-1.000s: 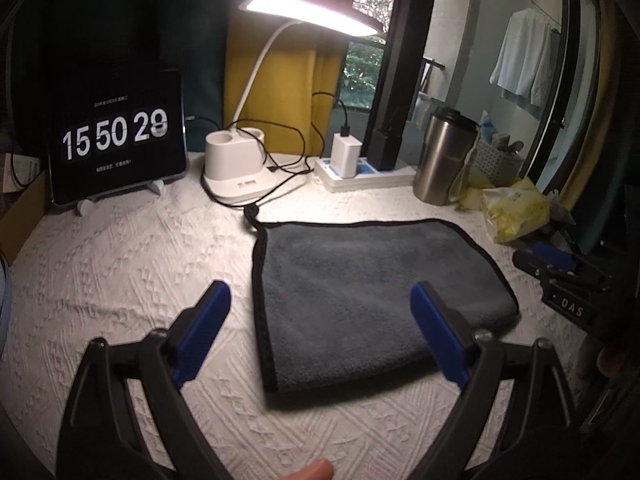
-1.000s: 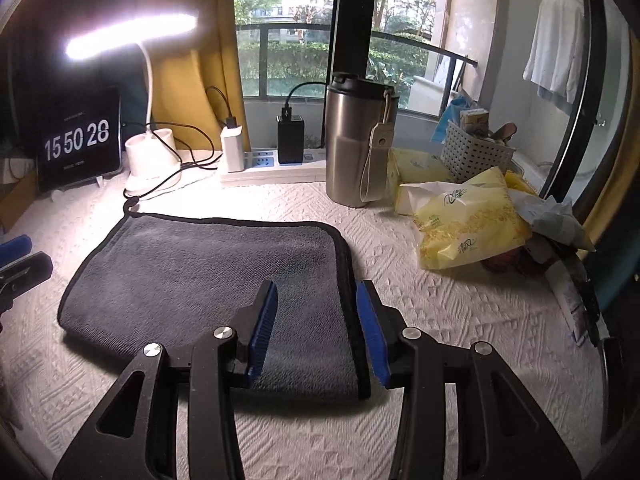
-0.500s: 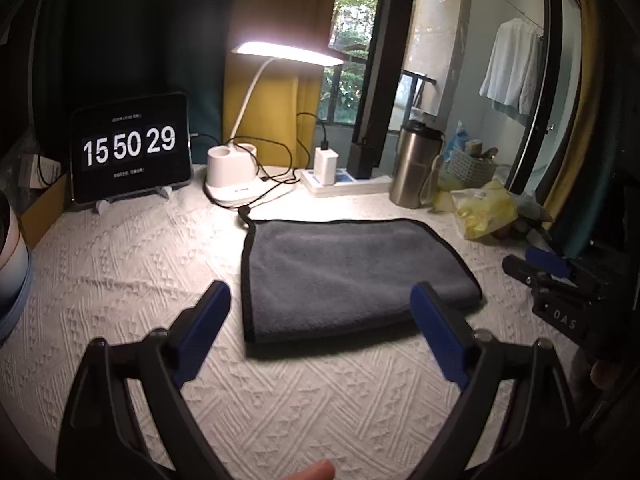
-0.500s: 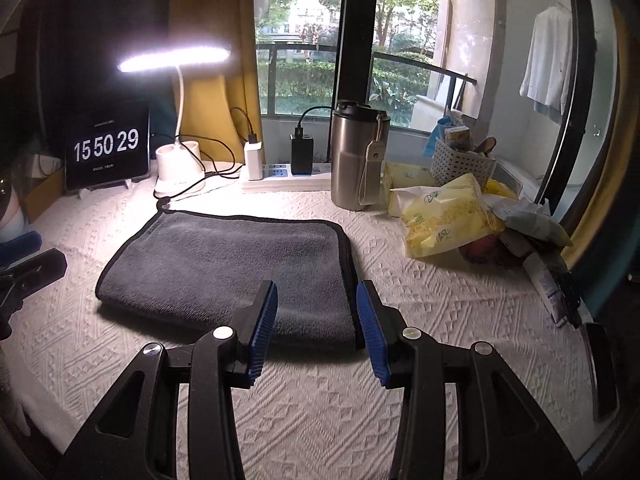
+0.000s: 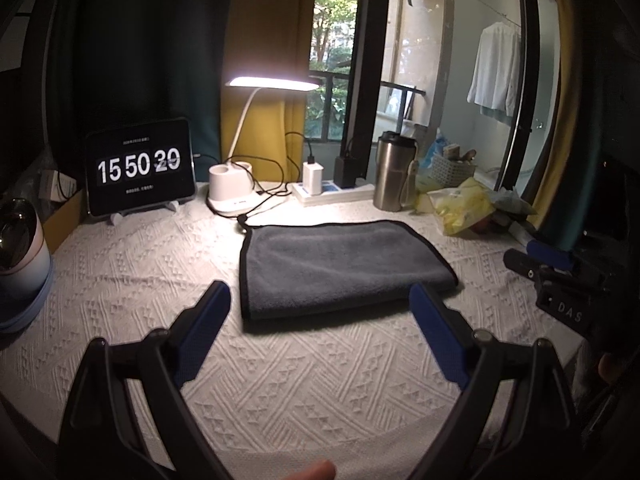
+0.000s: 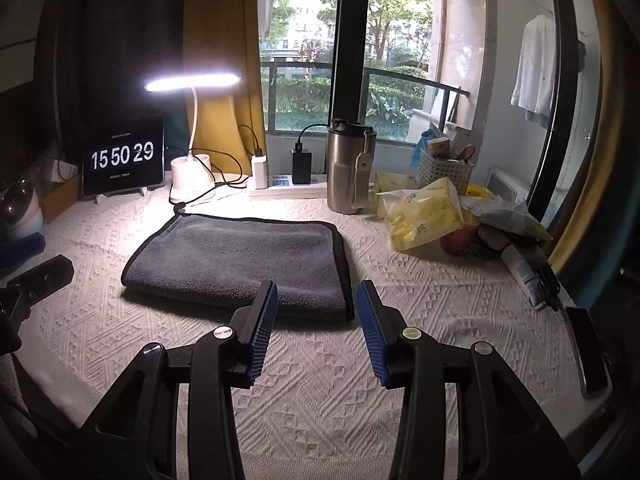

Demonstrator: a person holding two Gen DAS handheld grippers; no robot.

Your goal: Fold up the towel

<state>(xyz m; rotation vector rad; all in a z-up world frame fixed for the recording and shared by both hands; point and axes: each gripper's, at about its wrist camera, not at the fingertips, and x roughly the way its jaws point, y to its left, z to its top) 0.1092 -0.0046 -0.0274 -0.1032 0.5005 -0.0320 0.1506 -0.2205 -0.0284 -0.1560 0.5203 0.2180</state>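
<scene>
A grey towel with black trim (image 5: 340, 264) lies folded flat on the white textured tablecloth (image 5: 132, 280). It also shows in the right wrist view (image 6: 240, 260). My left gripper (image 5: 320, 308) is wide open and empty, held above the cloth, short of the towel's near edge. My right gripper (image 6: 316, 300) is open with a narrower gap and empty, just short of the towel's near right corner. The right gripper's body shows at the right edge of the left wrist view (image 5: 556, 276).
At the back stand a tablet clock (image 5: 140, 166), a lit desk lamp (image 5: 236, 184), a power strip with chargers (image 5: 332, 190) and a steel tumbler (image 6: 350, 168). Yellow snack bags (image 6: 428, 212) and a basket (image 6: 444, 168) crowd the right. A phone (image 6: 588, 352) lies at the right edge.
Both grippers have pulled back and up from the towel, which now looks farther off. The towel has stayed folded and still. The clock has ticked on.
</scene>
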